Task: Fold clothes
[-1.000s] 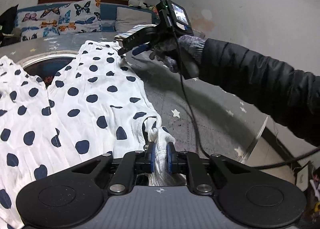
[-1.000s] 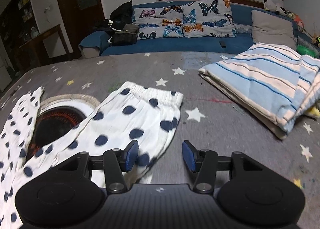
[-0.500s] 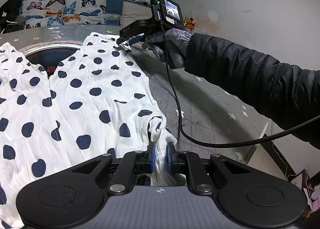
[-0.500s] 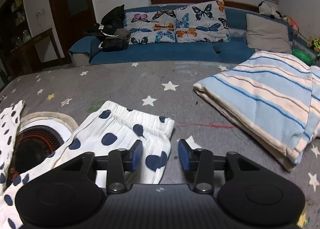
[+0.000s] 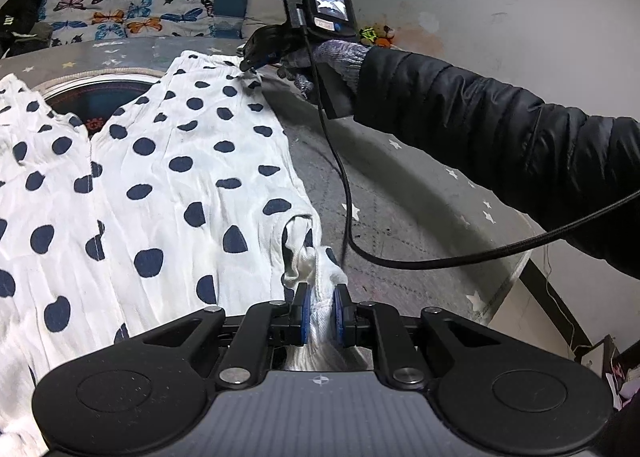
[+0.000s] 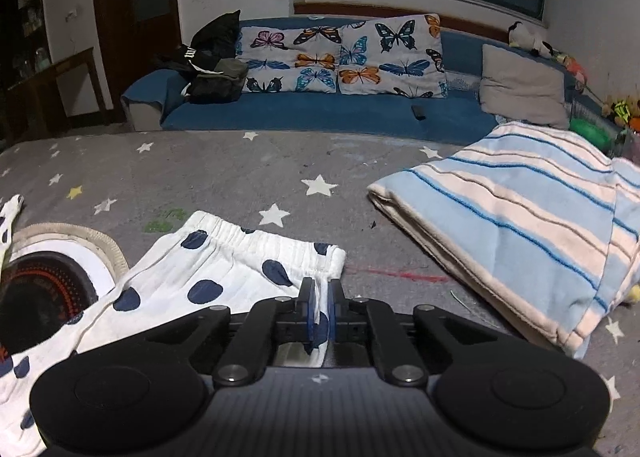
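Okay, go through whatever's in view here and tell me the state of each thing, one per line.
polka-dot trousers: spread flat on the mat, pinched at two edges
left gripper: shut on the trousers' near edge
right gripper: shut on the trousers' elastic-cuff corner
striped blanket: folded, lying apart from the trousers
star-print mat: laid flat

1. the trousers point(image 5: 168, 161) are seen in white with dark navy dots.
2. the cover point(image 6: 224, 169) beneath is grey, scattered with white and yellow stars.
3. the folded blanket point(image 6: 520, 225) is striped in pale blue, cream and darker blue.
4. the sofa point(image 6: 328, 113) is blue; its cushions point(image 6: 340, 57) are printed with butterflies.
5. the sleeve point(image 5: 500, 137) is black, the glove point(image 5: 336, 61) grey.
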